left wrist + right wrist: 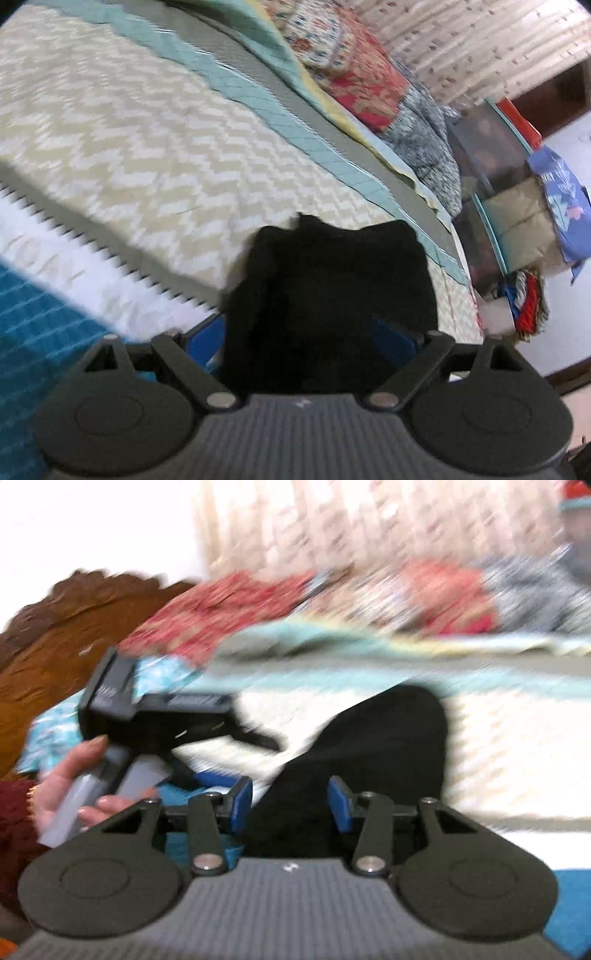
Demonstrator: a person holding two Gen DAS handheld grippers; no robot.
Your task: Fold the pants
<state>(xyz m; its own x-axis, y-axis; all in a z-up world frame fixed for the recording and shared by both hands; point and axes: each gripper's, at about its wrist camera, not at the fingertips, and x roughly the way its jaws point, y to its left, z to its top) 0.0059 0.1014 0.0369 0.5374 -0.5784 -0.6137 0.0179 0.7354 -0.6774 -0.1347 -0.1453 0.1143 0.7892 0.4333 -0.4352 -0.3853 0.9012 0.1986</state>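
The black pants (325,288) lie bunched in a short thick fold on the cream zigzag bedspread (147,147). My left gripper (299,332) stands wide open around their near end, and the cloth covers most of its blue fingers (205,341). In the blurred right wrist view the pants (376,746) run up from between the blue pads (242,805) of my right gripper (290,805). That gripper is open, with slack cloth between the pads and a gap at the left one. A hand (74,775) in a dark red sleeve holds the left tool's black housing (110,701).
A teal towel (37,350) and a white sawtooth-edged band (74,266) lie at the bed's near left. Red floral quilts (362,88) and a grey speckled blanket (424,140) pile along the far side. A carved wooden headboard (55,635) stands at left. Stacked boxes (491,158) are beyond the bed.
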